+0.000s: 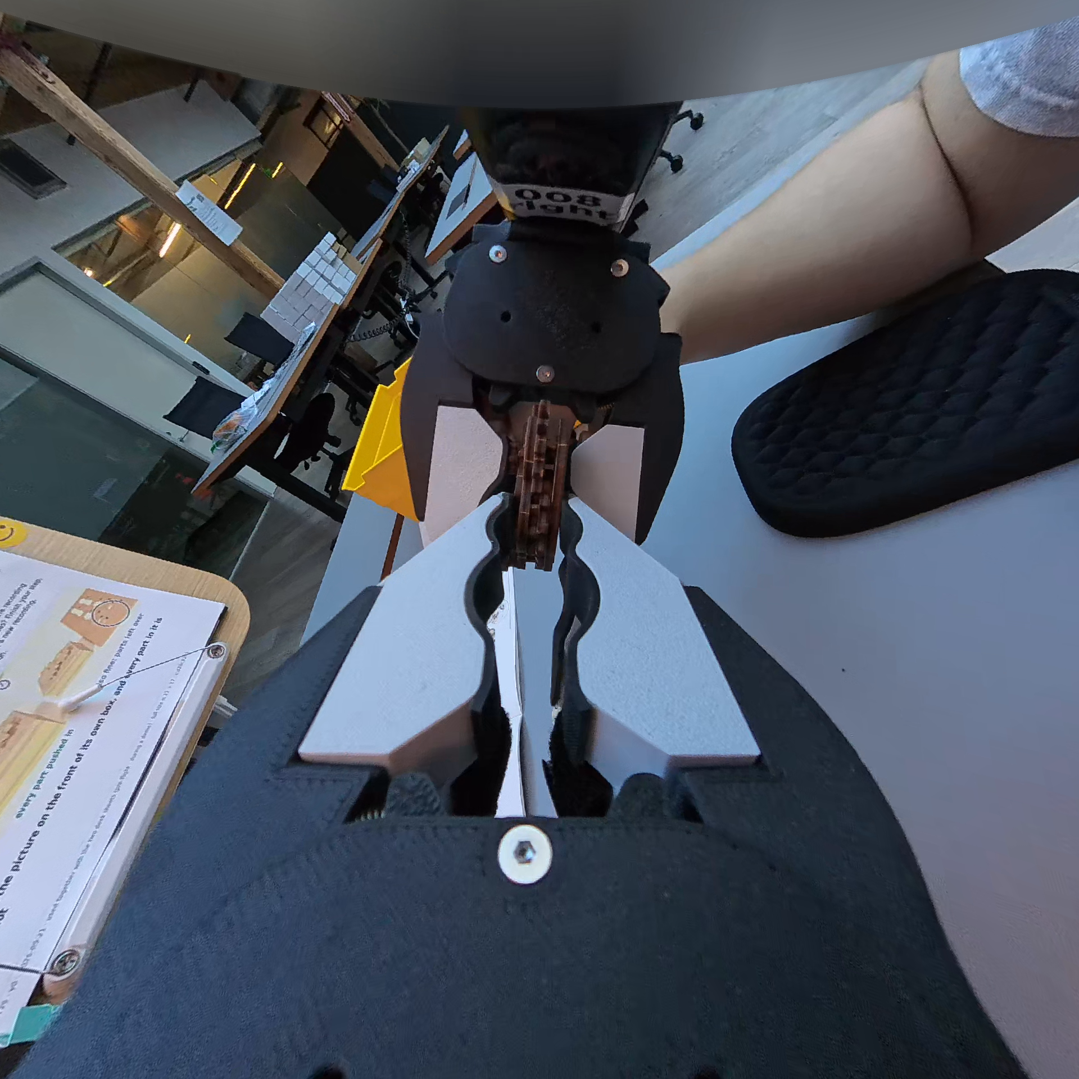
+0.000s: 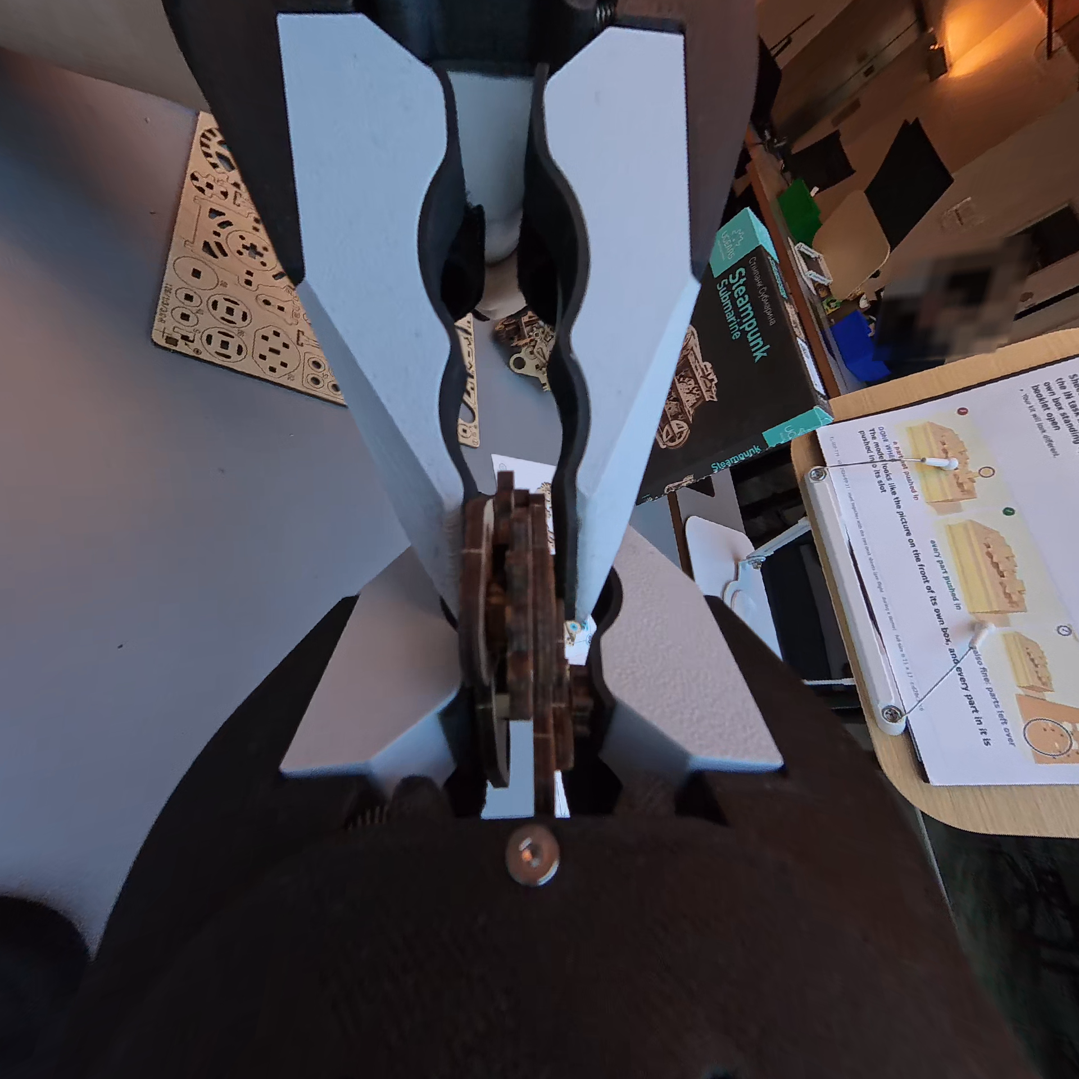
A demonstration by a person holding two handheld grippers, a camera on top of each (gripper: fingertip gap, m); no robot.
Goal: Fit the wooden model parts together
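Observation:
A dark brown wooden gear assembly (image 1: 536, 496) is held in the air between both grippers, which face each other. My left gripper (image 1: 534, 514) is shut on its near end, and its white fingers (image 1: 420, 654) reach up from the bottom of the left wrist view. My right gripper (image 1: 534, 461) comes from above and is shut on the other end. In the right wrist view the assembly (image 2: 519, 636) sits between my right gripper's (image 2: 525, 590) pads. The left gripper (image 2: 514, 601) reaches down from the top and clamps it too.
On the grey table (image 2: 175, 584) lie a laser-cut wooden part sheet (image 2: 233, 280), a small loose wooden sub-assembly (image 2: 525, 344) and the dark kit box (image 2: 741, 373). An instruction sheet on a wooden board (image 2: 957, 584) stands at the right. A black padded rest (image 1: 911, 403), a yellow bin (image 1: 379, 455) and a person's arm (image 1: 817, 233) are nearby. My right fingertips sit around 8 centimetres from my left ones.

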